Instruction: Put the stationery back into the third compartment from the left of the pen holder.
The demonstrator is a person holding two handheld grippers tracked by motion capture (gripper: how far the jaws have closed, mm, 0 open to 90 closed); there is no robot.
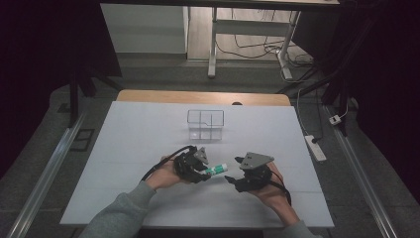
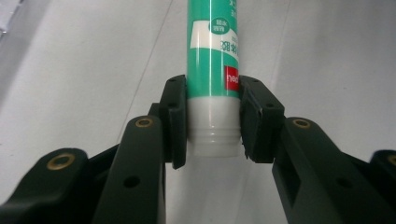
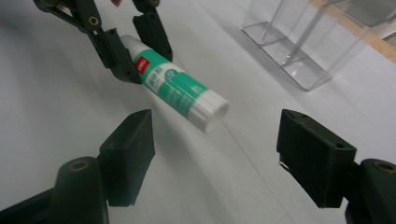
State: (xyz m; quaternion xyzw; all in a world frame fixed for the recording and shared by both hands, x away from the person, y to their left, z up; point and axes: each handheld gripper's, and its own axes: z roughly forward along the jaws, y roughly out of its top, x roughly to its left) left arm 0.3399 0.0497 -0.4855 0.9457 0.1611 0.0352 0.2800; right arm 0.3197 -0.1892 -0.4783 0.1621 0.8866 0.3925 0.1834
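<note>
Glue stick (image 1: 216,169) off the worktop (image 1: 129,148), near its front edge, mid-width. My left gripper (image 1: 200,171) pinches its white base end. Right gripper (image 1: 236,173) spread, empty, cap end short of its jaws. Handover or uncapping left, I reckon. Left gripper view shows pad contact; high view shows clear organiser (image 1: 205,124) toward rear edge.

Table evenly lit, surroundings dark; slight blur, soft shadows, no glare.
</note>
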